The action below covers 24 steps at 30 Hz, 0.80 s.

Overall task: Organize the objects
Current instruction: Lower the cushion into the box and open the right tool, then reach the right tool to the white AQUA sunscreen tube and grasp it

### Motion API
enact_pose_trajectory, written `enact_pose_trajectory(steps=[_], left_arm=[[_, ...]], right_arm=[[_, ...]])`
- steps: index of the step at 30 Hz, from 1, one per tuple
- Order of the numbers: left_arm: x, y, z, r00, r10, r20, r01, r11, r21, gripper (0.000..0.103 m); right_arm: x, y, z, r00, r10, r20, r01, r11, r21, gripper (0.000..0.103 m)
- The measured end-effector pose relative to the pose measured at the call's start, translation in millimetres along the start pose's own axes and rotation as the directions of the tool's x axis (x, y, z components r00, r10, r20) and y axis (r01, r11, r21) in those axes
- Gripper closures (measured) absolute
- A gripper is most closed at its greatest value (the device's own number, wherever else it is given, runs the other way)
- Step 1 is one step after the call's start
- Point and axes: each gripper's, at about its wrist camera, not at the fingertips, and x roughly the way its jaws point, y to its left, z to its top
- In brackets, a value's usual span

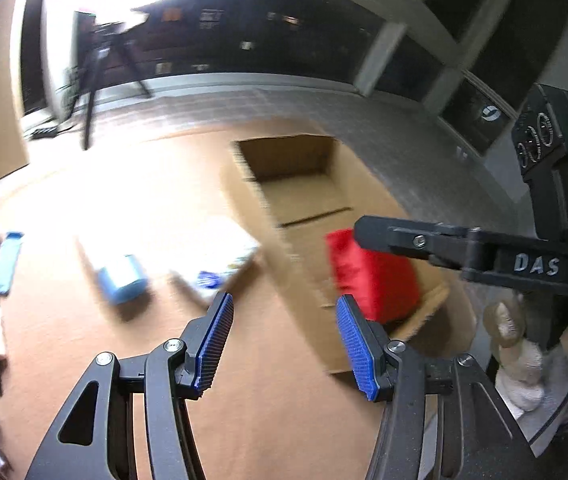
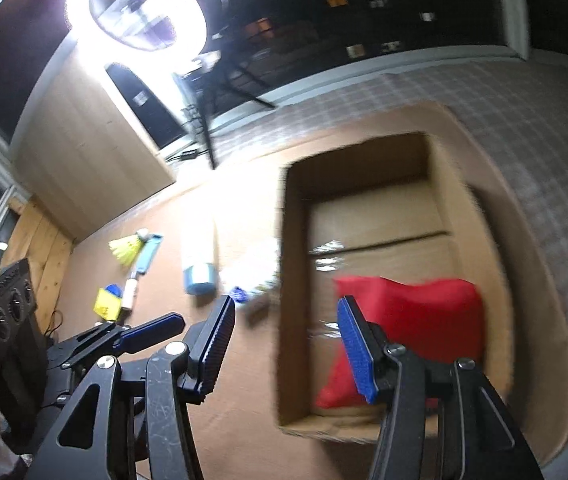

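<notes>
Both tools are free: the left hand-held gripper and the right hand-held gripper each have their blue-padded jaws spread wide with nothing between them. The soft red cloth pouch already lies inside the open brown cardboard box, at its near end, so the step in hand appears to be fetching the next item from the brown table. Still lying out to the left of the box are a pale blue cylindrical roll, a white packet with blue print, a yellow feathered shuttlecock, a light blue handled tool and a small yellow box. To do it well, take the roll or packet nearest the box first, approach from above, close across the narrow side, and lift clear of the box wall before lowering into the free far end.
</notes>
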Motion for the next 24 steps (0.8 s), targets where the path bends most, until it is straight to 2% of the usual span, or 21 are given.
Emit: enact_pose_trajectory(steps=[8, 14, 21, 24], left_arm=[[-24.1, 77.3, -3.1, 0.996, 0.087, 0.006, -0.086, 0.991, -0.102, 0.045], [-28.4, 128.0, 3.2, 0.994, 0.112, 0.0, -0.11, 0.976, -0.19, 0.045], [-11.6, 151.6, 28.3, 0.987, 0.163, -0.014, -0.163, 0.973, -0.161, 0.045], [3.3, 153.5, 30.0, 0.986, 0.161, -0.04, -0.165, 0.976, -0.139, 0.044]], right_arm=[[52.1, 45.9, 27.0, 0.992, 0.09, -0.091, -0.093, 0.995, -0.03, 0.053], [91.4, 70.0, 44.7, 0.979, 0.122, -0.163, -0.13, 0.991, -0.037, 0.053], [143.5, 82.0, 64.0, 0.967, 0.103, -0.233, -0.118, 0.992, -0.051, 0.053], [164.6, 79.5, 67.4, 0.96, 0.09, -0.265, -0.106, 0.993, -0.045, 0.053]])
